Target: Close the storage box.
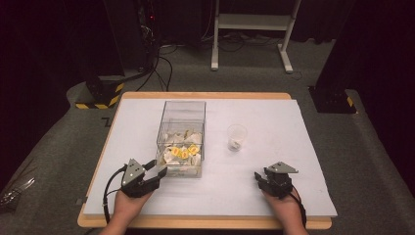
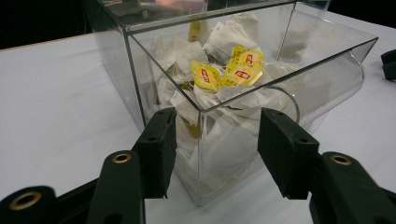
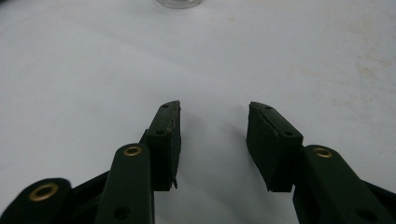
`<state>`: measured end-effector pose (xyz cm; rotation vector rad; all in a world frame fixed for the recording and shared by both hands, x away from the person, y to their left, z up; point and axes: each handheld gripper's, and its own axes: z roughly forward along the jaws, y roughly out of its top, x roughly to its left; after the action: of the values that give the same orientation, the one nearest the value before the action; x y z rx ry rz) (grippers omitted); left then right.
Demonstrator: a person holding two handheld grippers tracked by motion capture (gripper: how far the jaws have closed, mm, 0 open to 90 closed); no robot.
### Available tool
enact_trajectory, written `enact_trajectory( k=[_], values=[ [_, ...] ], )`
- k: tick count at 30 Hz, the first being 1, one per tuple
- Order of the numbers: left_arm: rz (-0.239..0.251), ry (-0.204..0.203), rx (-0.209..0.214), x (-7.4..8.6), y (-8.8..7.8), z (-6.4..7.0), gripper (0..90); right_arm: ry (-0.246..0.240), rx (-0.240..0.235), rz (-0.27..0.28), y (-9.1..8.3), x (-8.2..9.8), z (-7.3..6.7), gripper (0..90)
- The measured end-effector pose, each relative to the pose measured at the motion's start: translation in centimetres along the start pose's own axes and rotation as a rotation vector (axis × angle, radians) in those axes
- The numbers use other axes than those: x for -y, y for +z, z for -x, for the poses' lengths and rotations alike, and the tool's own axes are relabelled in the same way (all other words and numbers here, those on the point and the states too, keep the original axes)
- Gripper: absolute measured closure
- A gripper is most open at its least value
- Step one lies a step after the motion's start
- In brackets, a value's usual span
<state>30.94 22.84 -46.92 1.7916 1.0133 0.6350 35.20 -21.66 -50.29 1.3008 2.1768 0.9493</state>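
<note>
Above table, high view adds cup (image 1: 237,136); left claw (image 2: 217,140) apart at tea-bag box (image 2: 233,93) corner; right claw (image 3: 212,135) apart, empty.

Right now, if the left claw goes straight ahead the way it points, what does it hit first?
Probably the near corner of the clear box of tea bags: the left claw stands open astride that corner edge, apparently not touching, though depth is unclear.

White-topped table (image 1: 274,196): 1 clear box (image 1: 182,117) of tea bags (image 1: 183,152), 1 plastic cup (image 1: 237,137) just right.
</note>
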Motion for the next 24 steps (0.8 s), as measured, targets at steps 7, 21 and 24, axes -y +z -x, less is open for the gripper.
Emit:
enact_trajectory(
  k=[7,21,24],
  values=[
    [-0.011,0.01,-0.011,-0.2,0.3,0.0,47.9,-0.003,-0.001,0.0,0.0,0.0,0.0,54.9],
    [-0.013,-0.028,-0.086,-0.8,1.6,-0.6,27.2,-0.003,-0.004,0.0,0.0,0.0,0.0,54.3],
    [-0.018,-0.032,-0.096,-0.9,1.9,-0.9,21.9,-0.003,-0.005,0.0,0.0,0.0,0.1,54.3]
  ],
)
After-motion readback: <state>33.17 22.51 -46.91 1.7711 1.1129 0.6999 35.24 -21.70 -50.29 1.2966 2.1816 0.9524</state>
